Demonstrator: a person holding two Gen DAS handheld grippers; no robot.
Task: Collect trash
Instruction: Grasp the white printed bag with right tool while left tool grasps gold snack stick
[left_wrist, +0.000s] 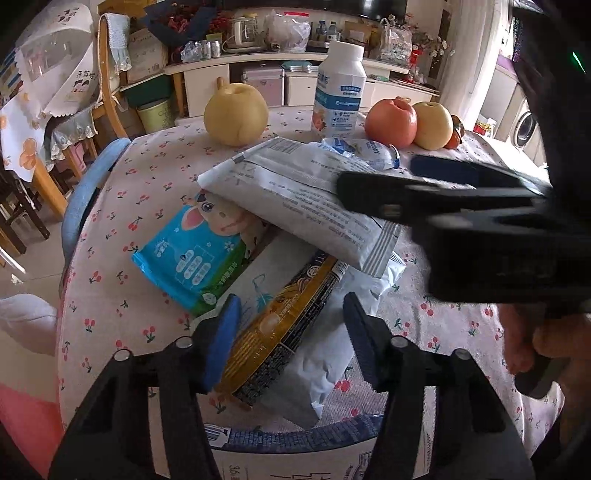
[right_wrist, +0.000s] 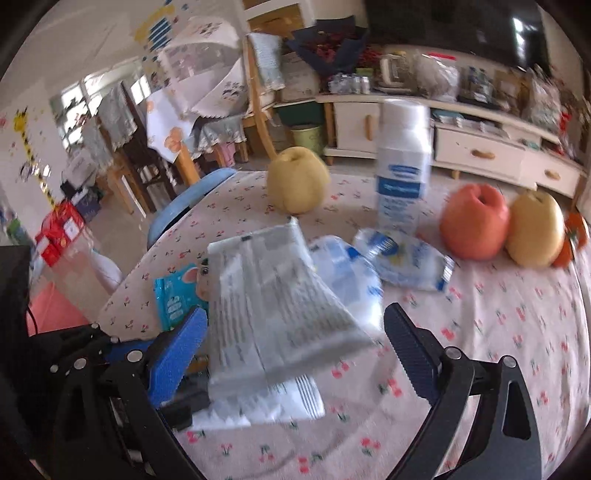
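Left wrist view: a living room with a low white cabinet behind a round table (left_wrist: 122, 206) under a cherry-print cloth. At the table's near edge lies a heap of trash. The gold-and-black snack wrapper (left_wrist: 284, 325) lies directly between the fingers of the left gripper (left_wrist: 291, 339), its long axis running from the near edge up and to the right, on top of a white pouch (left_wrist: 332, 350). The gripper stands about half open; the blue left pad appears to touch the wrapper's edge, the right pad stands clear, so no grip is made yet. Beyond it a grey-white printed bag (left_wrist: 295, 199) lies slanted across a blue wet-wipes pack (left_wrist: 192, 254). The right gripper (left_wrist: 376, 184) enters from the right and overlaps that bag's right end.

Right wrist view: same table, picture blurred. The grey-white printed bag (right_wrist: 273, 332) lies between the fingers of the right gripper (right_wrist: 295, 354), long axis running away towards the far edge. The jaws stand wide and neither pad presses on the bag. This gripper is the nearer one to the bag. Pears, an apple and a white bottle (right_wrist: 404, 166) stand near the far edge.
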